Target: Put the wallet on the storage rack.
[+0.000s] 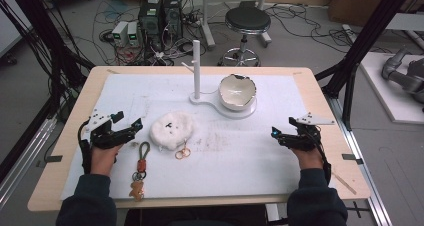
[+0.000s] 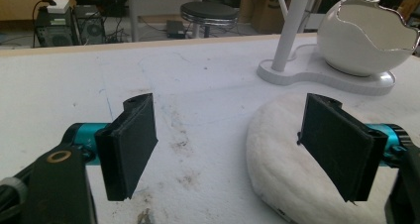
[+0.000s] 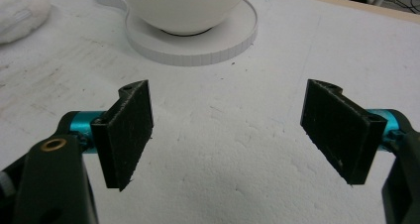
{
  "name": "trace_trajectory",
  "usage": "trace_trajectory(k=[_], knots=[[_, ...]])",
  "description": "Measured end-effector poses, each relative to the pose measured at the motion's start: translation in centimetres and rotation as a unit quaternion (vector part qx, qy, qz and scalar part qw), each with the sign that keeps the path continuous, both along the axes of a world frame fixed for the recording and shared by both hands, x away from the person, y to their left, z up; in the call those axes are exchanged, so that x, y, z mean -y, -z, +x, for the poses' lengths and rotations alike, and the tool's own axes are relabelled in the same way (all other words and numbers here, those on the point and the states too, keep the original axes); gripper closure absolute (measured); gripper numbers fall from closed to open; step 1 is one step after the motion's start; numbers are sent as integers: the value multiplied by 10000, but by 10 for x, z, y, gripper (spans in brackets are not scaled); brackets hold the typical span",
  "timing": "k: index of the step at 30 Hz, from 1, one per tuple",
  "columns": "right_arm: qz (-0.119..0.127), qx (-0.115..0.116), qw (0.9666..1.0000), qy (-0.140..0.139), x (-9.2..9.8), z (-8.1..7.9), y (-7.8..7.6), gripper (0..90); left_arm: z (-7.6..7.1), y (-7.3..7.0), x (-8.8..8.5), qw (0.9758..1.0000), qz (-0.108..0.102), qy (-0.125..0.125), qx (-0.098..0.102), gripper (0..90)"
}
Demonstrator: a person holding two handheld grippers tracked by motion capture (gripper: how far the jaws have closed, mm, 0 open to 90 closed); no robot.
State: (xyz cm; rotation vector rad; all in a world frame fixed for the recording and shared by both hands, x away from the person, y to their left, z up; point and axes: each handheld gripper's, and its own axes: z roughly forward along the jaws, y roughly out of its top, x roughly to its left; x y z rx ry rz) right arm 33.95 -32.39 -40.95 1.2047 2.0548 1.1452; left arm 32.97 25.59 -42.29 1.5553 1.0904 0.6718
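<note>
Near edge first: brown keyring [image 1: 141, 168] with a loop strap and a small figure charm lies on the white mat [image 1: 250, 171], long axis running near-to-far, just inboard of the left forearm.

Left gripper [image 1: 131, 127] rests low on the mat, jaws spread wide, nothing between the pads. In the left gripper view its right pad [image 2: 337, 147] overlaps the edge of the fluffy white pouch [image 2: 287, 169], but the gap itself is bare mat. Can't tell if that pad touches the pouch or just sits in front of it.

Right gripper [image 1: 280, 134] is on the other side, jaws also fully apart, empty. Bare mat between them in the right gripper view.

Key relation: the pouch [image 1: 172, 129] lies just to the right of the left gripper's tips, near level with them, well apart from the right gripper. Left hand is clearly the nearer one. The pouch is roughly round, no real long axis, so approach angle matters little. Its gold ring [image 1: 182, 153] sticks out on the near side, towards the person.

My read: the left gripper takes the pouch, needing a short shift right to centre it in the gap.

Further back: white stand [image 1: 235, 111] with an upright post [image 1: 196, 68] and a cracked-egg bowl [image 1: 237, 91], beyond the pouch, apart from it.
</note>
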Motion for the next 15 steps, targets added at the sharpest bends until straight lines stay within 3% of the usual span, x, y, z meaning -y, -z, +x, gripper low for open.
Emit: trace_trajectory(k=[10,15], knots=[[18,37,10000,-69,-4,-6,-4,247,-10,-8,-1,9997,-176,144,-18,229],[4,18,9999,-144,-7,-6,-4,274,-11,-7,2,9993,-114,290,-196,242]])
